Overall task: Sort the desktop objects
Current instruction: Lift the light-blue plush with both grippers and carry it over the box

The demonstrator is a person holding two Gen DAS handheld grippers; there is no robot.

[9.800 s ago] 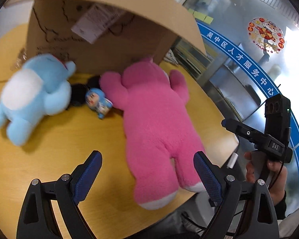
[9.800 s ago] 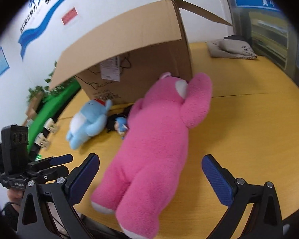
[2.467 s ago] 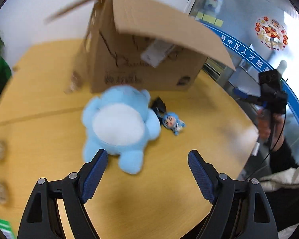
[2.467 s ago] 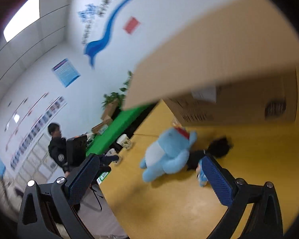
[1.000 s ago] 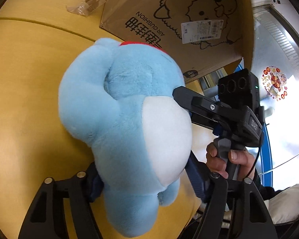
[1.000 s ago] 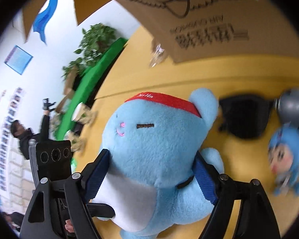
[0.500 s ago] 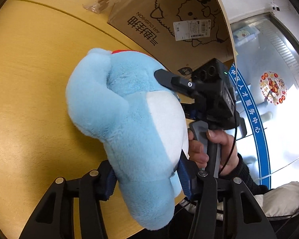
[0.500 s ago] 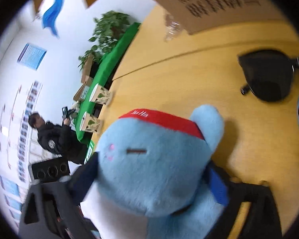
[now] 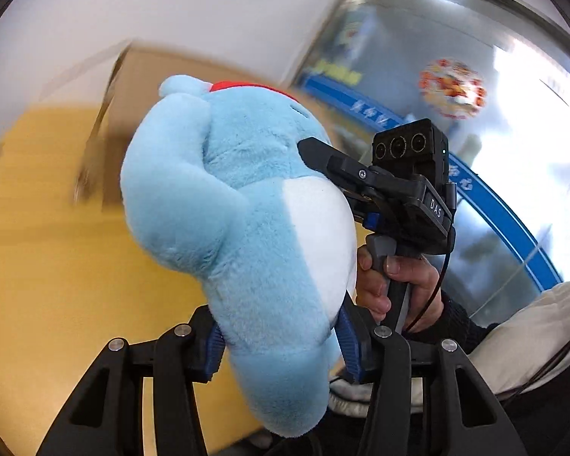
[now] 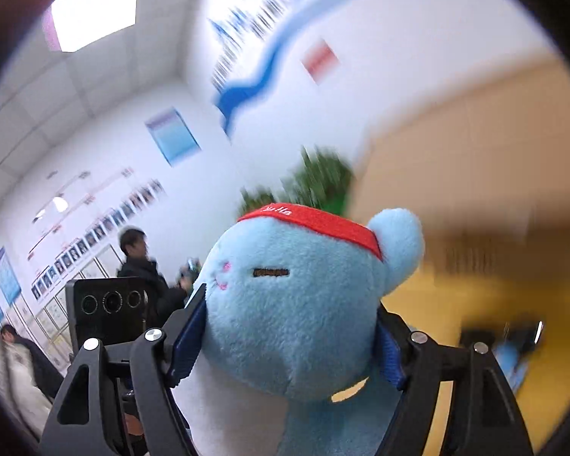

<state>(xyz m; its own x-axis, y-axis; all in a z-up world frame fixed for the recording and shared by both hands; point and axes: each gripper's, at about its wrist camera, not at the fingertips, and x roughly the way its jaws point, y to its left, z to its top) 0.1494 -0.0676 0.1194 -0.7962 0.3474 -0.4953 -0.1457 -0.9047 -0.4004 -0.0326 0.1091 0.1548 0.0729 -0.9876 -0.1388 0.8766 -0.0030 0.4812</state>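
1. Blue plush toy with a white belly and red headband is lifted above the yellow bench.
2. Left hand-held gripper clamps its lower body.
3. Right hand-held gripper squeezes its head from both sides.
4. Blurred cardboard box stands behind.

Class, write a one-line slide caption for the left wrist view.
Both grippers lift the blue plush toy above the yellow table: left gripper clamps its lower body, right gripper its head.
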